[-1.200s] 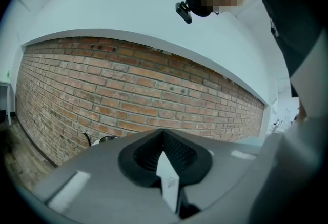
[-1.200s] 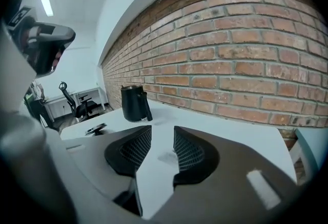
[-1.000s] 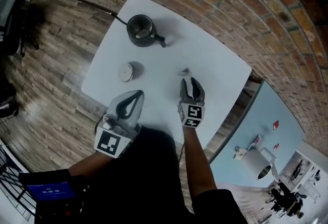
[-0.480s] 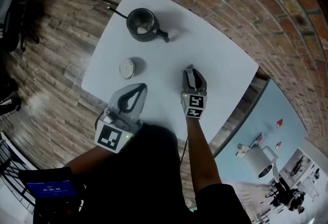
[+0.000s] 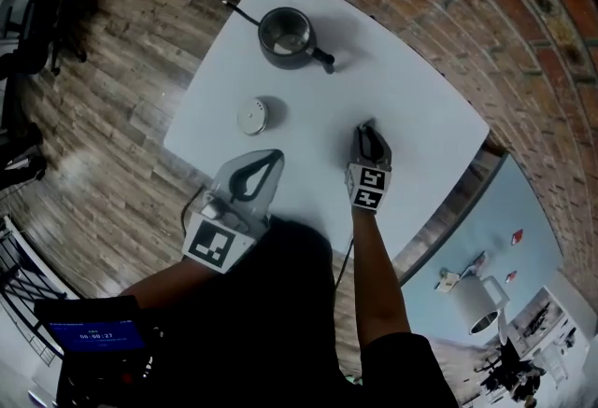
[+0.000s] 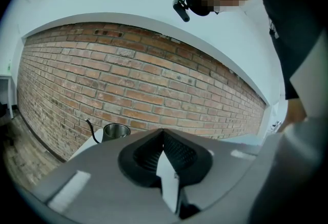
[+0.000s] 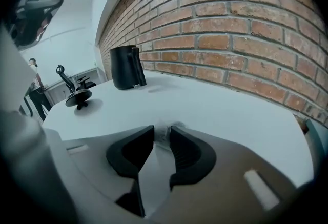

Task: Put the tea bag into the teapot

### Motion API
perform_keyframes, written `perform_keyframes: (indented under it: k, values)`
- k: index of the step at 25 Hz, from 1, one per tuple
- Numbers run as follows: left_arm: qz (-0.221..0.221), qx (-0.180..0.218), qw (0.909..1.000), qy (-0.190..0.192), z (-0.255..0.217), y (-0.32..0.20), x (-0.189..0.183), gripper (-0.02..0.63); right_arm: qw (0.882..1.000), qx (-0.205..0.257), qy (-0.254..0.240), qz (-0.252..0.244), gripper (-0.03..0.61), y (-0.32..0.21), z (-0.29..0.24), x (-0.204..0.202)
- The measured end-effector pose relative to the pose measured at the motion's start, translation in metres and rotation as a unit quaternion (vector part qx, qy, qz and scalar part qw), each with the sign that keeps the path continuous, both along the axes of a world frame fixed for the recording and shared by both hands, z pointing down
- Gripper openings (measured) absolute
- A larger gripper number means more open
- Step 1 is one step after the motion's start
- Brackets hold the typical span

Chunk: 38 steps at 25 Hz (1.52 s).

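tea bag [image 7: 163,134]: on table [image 5: 411,98], well apart from open teapot [image 5: 278,58] | right gripper [image 5: 366,129]: jaws just closing, pads touch the bag | left gripper [image 5: 274,156]: closed, empty | bag seems light, soft, easy to tear: pinch middle gently

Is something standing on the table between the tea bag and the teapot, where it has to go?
Nothing visible does. The table between tea bag and open teapot is bare; the lid lies off to one side.
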State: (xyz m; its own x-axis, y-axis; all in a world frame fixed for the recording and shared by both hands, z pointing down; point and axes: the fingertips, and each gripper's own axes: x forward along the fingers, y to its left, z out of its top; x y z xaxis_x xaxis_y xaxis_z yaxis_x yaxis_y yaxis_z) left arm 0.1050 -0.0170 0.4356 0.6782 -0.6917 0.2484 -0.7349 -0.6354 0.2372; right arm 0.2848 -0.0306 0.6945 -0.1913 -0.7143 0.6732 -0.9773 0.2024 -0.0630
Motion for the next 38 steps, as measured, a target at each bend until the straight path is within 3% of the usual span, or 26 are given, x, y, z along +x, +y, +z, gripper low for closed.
perform_keyframes:
  k: [6, 17, 22, 33, 38]
  values:
    - [-0.007, 0.005, 0.9998, 0.016, -0.002, -0.001, 0.001, 0.0, 1.0, -0.006, 0.009, 0.006, 0.077, -0.002, 0.004, 0.012]
    - [-0.036, 0.011, 0.9989, 0.028, -0.011, -0.003, -0.024, 0.0, 1.0, 0.023, 0.012, 0.005, 0.041, -0.001, -0.018, 0.009]
    - [-0.027, 0.015, 0.9991, 0.03, -0.009, -0.009, -0.025, 0.0, 0.999, 0.04, 0.011, 0.021, 0.04, 0.001, -0.032, 0.018]
    - [-0.007, 0.008, 0.999, 0.043, -0.02, -0.015, -0.052, 0.0, 0.994, 0.094, 0.004, 0.052, 0.038, -0.007, -0.091, -0.005]
    - [0.024, 0.007, 0.9983, 0.053, -0.022, -0.02, -0.056, 0.0, 0.991, 0.117, 0.01, 0.068, 0.037, -0.01, -0.117, -0.018]
